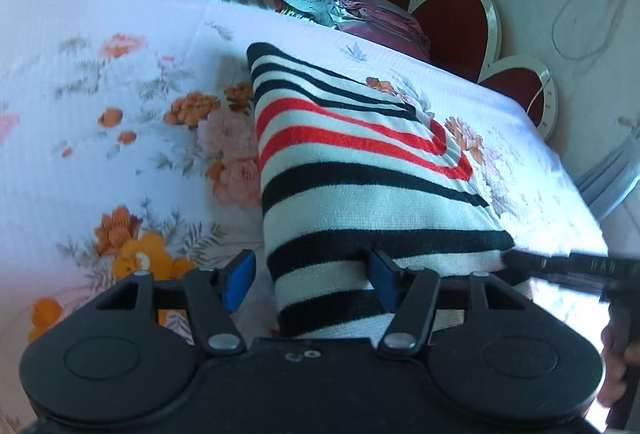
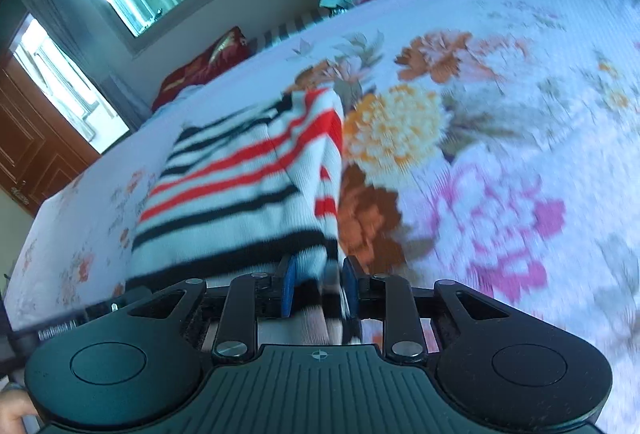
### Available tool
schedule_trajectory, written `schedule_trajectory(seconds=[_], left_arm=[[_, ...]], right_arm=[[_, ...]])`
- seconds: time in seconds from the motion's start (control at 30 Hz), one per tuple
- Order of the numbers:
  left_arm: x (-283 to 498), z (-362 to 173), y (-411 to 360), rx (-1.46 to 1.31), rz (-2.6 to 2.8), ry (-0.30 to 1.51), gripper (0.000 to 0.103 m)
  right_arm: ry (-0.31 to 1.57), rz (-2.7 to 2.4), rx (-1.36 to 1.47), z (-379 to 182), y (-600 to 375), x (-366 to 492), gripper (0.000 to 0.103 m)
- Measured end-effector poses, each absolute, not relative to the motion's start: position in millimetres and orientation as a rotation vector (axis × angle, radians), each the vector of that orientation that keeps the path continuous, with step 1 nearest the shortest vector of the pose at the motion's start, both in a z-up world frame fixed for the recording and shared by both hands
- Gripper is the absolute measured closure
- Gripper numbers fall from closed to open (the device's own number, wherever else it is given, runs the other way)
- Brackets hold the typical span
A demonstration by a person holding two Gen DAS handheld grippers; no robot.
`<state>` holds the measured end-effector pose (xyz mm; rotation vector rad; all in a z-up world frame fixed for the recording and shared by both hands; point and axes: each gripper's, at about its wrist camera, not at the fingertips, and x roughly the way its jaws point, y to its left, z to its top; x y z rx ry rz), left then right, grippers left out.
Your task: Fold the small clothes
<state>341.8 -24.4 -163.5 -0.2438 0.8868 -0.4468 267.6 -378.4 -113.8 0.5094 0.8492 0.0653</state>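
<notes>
We see the striped sweater [image 1: 360, 170] folded on the floral bedspread [image 1: 120, 94], long axis near to far, stripes crosswise | our left gripper [image 1: 312, 280] spread wide around its near left edge | our right gripper [image 2: 319, 286] pinching its near right corner | both pictures blurred

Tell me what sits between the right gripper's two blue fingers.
A bunched edge of the striped garment sits between the right gripper's fingers, seen in the right wrist view.
</notes>
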Motion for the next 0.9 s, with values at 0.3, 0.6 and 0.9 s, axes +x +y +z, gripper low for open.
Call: schedule_trajectory(seconds=[0.3, 0.6, 0.9], left_arm=[[342.0, -164.6, -29.8, -0.19, -0.454, 0.892, 0.044], [348.0, -156.3, -23.9, -0.202, -0.468, 0.904, 0.03], [368.3, -139.7, -29.3, -0.239, -0.5, 0.883, 0.022]], right_arm=[[0.878, 0.021, 0.479, -127.6, -371.1, 261.1, 0.076], [0.872, -0.059, 0.504, -115.8, -365.3, 251.8, 0.061], [0.824, -0.092, 0.534, -95.4, -368.8, 261.6, 0.041]])
